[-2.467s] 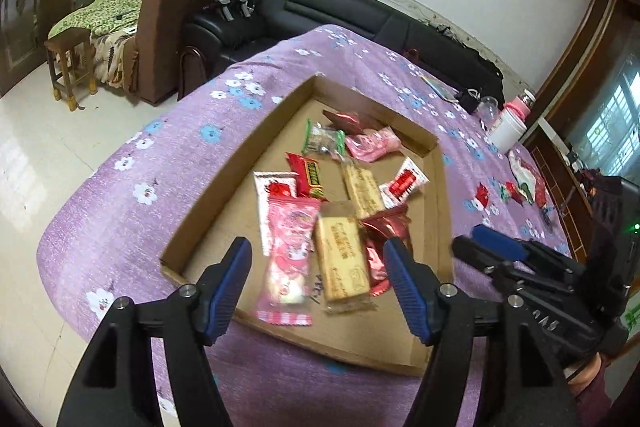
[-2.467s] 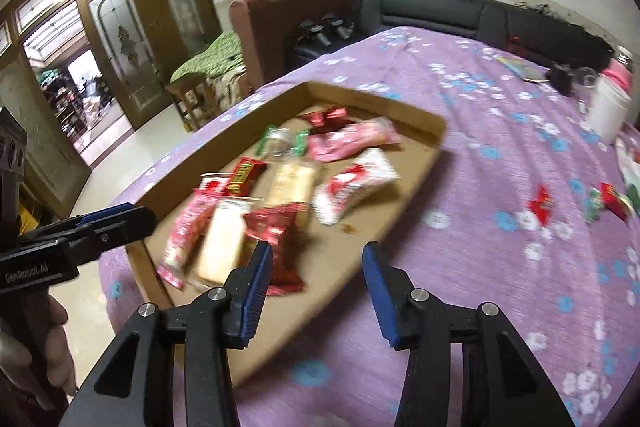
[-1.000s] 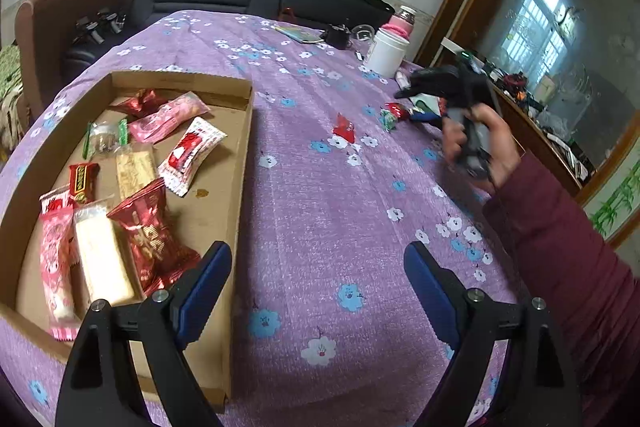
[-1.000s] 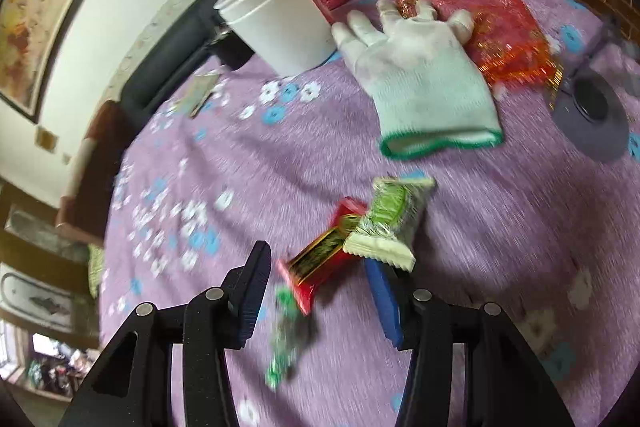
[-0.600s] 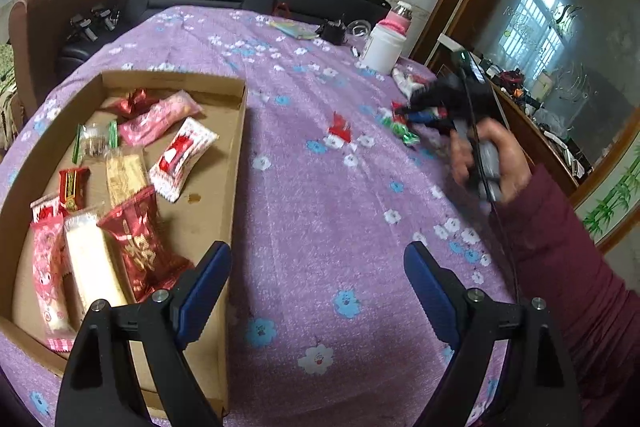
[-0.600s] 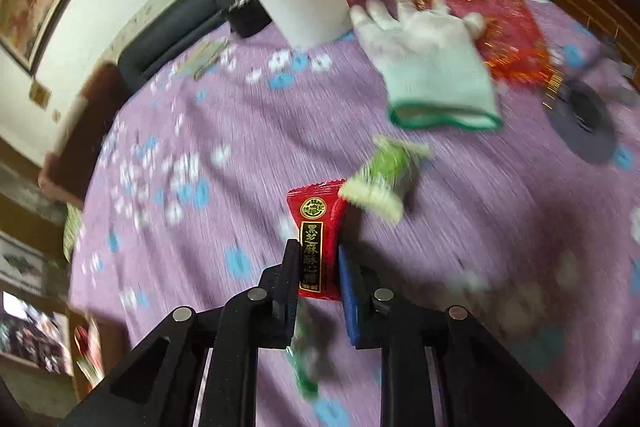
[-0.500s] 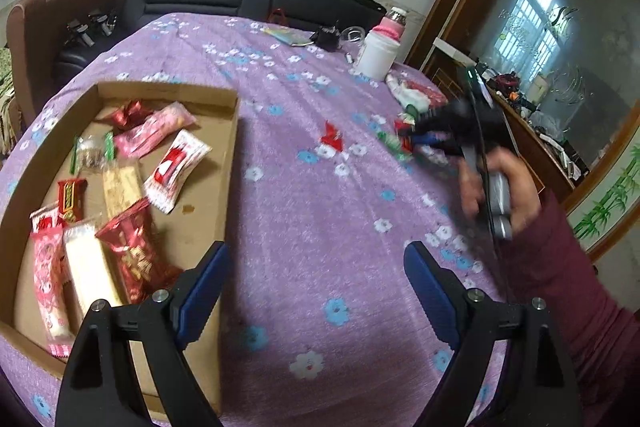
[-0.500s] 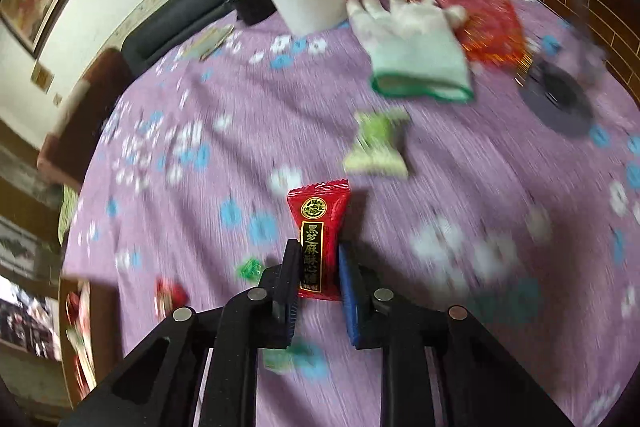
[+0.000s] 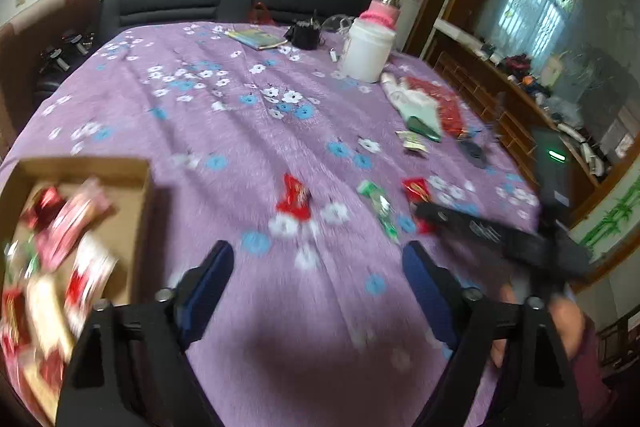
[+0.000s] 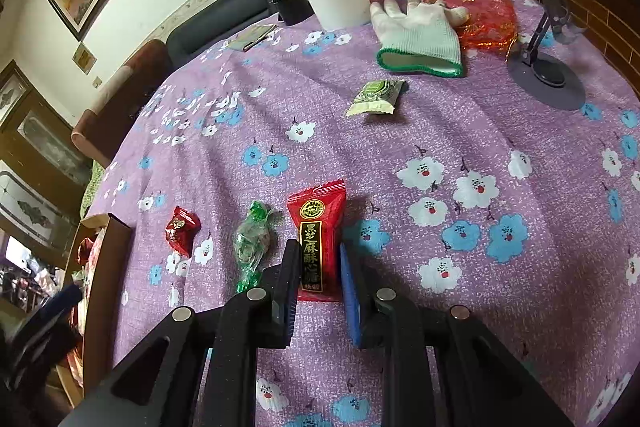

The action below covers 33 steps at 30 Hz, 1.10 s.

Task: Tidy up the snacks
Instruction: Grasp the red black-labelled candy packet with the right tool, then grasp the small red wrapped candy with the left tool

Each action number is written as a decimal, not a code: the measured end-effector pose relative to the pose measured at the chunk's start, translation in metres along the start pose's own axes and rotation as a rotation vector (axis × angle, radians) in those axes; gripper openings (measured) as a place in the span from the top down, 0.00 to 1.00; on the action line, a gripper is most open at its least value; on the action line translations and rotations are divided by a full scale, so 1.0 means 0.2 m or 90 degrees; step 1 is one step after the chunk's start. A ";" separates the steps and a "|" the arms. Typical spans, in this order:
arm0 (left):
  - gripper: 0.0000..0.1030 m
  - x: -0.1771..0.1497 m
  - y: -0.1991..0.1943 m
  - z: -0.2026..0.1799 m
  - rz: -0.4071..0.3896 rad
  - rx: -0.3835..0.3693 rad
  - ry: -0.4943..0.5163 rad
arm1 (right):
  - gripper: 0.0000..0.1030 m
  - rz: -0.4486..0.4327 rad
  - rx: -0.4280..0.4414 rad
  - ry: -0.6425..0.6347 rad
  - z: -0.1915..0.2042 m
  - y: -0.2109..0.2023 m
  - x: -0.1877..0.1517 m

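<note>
the right hand-held gripper (image 10: pixel 319 267) clamps a red snack packet (image 10: pixel 318 227) above the purple table (image 10: pixel 500 131); the left hand-held gripper (image 9: pixel 318 267) hangs wide open, empty, beside the cardboard tray (image 9: pixel 136 195).

Chinese lettering on a red snack packet

We read gold characters running down a black strip on the red snack packet (image 10: pixel 318 239), roughly 黑芝麻酥心糖, under a round gold emblem whose print is too small for us to make out. The packet sits at six o'clock in the right wrist view, pinched between the jaws of the right gripper (image 10: pixel 320 267). Elsewhere we find no legible lettering.
</note>
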State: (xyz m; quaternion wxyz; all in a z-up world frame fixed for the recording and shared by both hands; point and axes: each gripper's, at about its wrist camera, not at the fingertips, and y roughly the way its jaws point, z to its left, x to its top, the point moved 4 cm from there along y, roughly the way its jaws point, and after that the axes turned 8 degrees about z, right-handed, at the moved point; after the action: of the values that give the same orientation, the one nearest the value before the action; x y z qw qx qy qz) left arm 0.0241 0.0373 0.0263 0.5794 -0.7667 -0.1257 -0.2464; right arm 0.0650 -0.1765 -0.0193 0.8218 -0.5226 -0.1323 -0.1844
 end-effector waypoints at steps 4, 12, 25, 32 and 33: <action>0.47 0.14 0.21 0.01 0.046 0.004 -0.013 | 0.79 0.005 0.003 0.001 0.00 0.00 0.00; 0.47 0.22 0.41 -0.06 0.062 0.055 0.049 | 0.78 0.011 -0.007 -0.006 0.01 0.02 0.02; 0.84 0.15 0.18 -0.06 0.030 0.008 0.020 | 0.80 -0.018 0.033 0.005 0.01 -0.02 0.03; 0.84 -0.11 -0.24 -0.02 -0.034 -0.108 -0.027 | 0.80 -0.063 0.079 0.003 0.02 -0.11 0.03; 0.84 -0.14 -0.28 0.01 -0.042 -0.110 -0.039 | 0.80 -0.064 0.081 0.003 0.02 -0.11 0.03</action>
State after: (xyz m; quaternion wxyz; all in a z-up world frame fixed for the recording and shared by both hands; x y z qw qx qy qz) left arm -0.0253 0.0589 0.0581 0.4987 -0.8164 -0.1466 -0.2515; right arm 0.0595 -0.1823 0.0031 0.8433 -0.4617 -0.1679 -0.2179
